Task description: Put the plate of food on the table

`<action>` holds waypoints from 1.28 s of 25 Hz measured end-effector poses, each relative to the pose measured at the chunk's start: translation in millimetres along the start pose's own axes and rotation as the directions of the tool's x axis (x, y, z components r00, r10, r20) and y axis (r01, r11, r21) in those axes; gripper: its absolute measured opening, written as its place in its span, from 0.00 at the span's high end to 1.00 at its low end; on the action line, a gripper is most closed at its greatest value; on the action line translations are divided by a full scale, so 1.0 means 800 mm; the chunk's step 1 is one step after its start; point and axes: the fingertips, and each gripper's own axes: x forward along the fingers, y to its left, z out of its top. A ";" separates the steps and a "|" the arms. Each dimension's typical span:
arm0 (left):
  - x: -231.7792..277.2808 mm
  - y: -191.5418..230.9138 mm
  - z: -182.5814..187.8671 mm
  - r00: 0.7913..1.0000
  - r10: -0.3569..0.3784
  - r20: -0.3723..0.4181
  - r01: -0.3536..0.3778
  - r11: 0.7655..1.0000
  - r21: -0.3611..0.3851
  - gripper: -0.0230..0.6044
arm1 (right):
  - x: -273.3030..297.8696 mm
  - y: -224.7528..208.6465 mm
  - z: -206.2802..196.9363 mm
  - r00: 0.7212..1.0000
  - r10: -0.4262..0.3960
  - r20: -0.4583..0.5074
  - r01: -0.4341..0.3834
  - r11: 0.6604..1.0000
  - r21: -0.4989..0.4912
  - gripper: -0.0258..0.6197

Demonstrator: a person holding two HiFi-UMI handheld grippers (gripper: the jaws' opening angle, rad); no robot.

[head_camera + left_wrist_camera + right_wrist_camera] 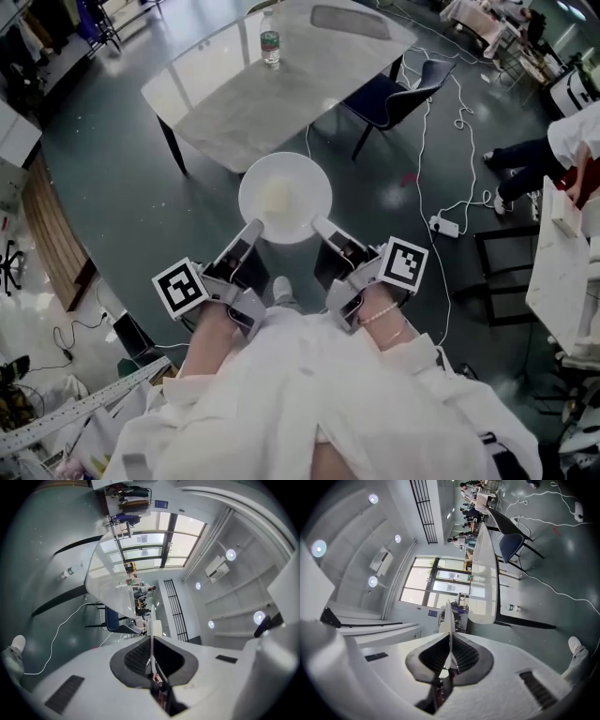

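Note:
A round white plate (302,178) with a pale lump of food (277,195) hangs level above the dark floor, just short of the grey marble table (234,103). My left gripper (253,228) is shut on the plate's near-left rim and my right gripper (321,225) on its near-right rim. In the left gripper view the plate (152,620) shows edge-on, pinched by the left gripper (152,639), with the table (112,583) ahead. The right gripper view shows the plate (449,618) the same way, clamped by the right gripper (450,641), with the table (485,573) beyond.
A water bottle (270,42) stands on the table's far side. A blue chair (398,94) sits at the table's right corner. White cables and a power strip (443,225) lie on the floor to the right, near a seated person (525,159) and a white table (562,272).

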 end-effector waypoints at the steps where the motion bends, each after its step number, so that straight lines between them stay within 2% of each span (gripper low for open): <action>1: 0.011 0.002 0.016 1.000 -0.005 -0.005 0.006 1.000 0.004 0.92 | 0.015 -0.001 0.010 1.000 0.000 0.004 0.000 1.000 -0.003 0.94; 5: 0.040 0.007 0.046 0.999 -0.020 -0.032 0.020 1.000 0.004 0.92 | 0.047 -0.007 0.035 1.000 0.003 0.025 -0.003 1.000 0.017 0.94; 11: 0.080 0.029 0.090 0.998 0.003 -0.068 -0.005 1.000 -0.021 0.92 | 0.093 -0.024 0.070 0.998 -0.038 0.041 0.036 0.999 0.036 0.94; 15: 0.086 0.039 0.092 0.997 0.016 -0.076 -0.020 0.998 -0.055 0.92 | 0.097 -0.033 0.074 0.997 -0.063 0.045 0.060 0.997 0.053 0.94; 19: 0.087 0.039 0.092 0.996 0.010 -0.084 -0.013 0.999 -0.039 0.92 | 0.095 -0.034 0.073 0.997 -0.057 0.055 0.053 0.997 0.059 0.94; 22: 0.101 0.040 0.103 0.997 0.005 -0.079 -0.008 0.999 -0.038 0.92 | 0.107 -0.038 0.089 0.997 -0.052 0.050 0.050 0.997 0.053 0.94; 27: 0.152 0.050 0.148 0.999 0.017 -0.052 -0.020 0.998 -0.053 0.92 | 0.158 -0.047 0.142 0.998 -0.059 0.030 0.057 0.996 0.068 0.94; 32: 0.172 0.059 0.162 0.999 0.015 -0.034 -0.017 0.998 -0.055 0.92 | 0.175 -0.055 0.164 0.998 -0.062 0.006 0.061 0.997 0.054 0.94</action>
